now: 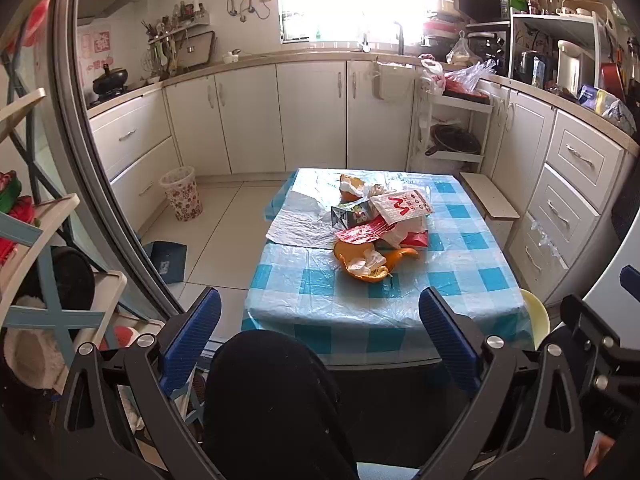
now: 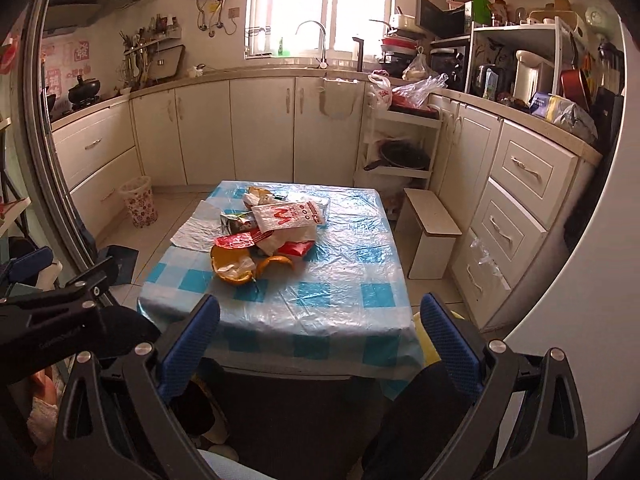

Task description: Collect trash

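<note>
Jaws of the left gripper and right gripper stand released, holding nothing. Ahead of both, the table carries the trash pile. Far left beyond it, the floral wastebasket stands on the floor, contents hidden.

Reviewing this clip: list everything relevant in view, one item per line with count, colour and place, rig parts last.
table: one, blue-and-white checked plastic cover, centre of the kitchen.
orange peels: several pieces, orange, near edge of the trash pile.
white wrapper: one, white with red print, top of the pile.
carton: one, grey-green, lying in the pile.
plastic sheet: one, whitish, left part of the table.
waste bin: one, white with red pattern, floor by the cabinets.
stool: one, white, right of the table.
left gripper: jaws open, empty.
right gripper: jaws open, empty.
</note>
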`<state>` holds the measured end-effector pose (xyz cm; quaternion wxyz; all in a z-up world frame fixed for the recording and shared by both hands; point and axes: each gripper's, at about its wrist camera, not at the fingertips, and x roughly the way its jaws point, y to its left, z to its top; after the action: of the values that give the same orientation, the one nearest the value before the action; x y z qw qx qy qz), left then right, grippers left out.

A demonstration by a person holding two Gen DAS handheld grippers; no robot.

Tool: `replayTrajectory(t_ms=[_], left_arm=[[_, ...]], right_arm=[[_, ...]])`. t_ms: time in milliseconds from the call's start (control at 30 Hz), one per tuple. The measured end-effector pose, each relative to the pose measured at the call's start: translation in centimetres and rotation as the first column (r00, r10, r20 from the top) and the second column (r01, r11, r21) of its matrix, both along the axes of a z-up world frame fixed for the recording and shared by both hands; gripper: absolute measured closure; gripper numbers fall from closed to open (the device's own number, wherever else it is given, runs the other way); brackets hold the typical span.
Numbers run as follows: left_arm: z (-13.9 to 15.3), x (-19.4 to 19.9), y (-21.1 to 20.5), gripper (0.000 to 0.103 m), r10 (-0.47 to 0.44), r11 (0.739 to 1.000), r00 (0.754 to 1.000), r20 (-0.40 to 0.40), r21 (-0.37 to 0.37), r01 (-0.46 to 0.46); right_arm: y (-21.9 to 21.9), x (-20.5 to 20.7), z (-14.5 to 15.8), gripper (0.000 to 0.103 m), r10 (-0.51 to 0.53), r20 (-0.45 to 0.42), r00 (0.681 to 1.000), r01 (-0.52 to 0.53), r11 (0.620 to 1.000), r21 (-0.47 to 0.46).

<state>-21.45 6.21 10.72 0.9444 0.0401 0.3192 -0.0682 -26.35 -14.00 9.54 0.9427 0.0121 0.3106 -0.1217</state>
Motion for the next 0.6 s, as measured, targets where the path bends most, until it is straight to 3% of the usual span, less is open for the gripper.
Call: replayTrajectory(t_ms=[267,600], left_arm=[[1.9,-1.8,1.1,0.008,0.011,1.000,0.999,0.030,-0.017,-0.011],[2.3,-2.3,0.4,0.008,0.001,1.000,0.999,0.047,-0.002,-0.001]], right_arm=[[1.0,-2.0,1.3,0.007,0.001,0.042,0.999,-0.001,1.000,-0.003],[0.5,-2.7,0.8,0.007,-0.008,0.038,0.999,0.007,0.999,0.037]])
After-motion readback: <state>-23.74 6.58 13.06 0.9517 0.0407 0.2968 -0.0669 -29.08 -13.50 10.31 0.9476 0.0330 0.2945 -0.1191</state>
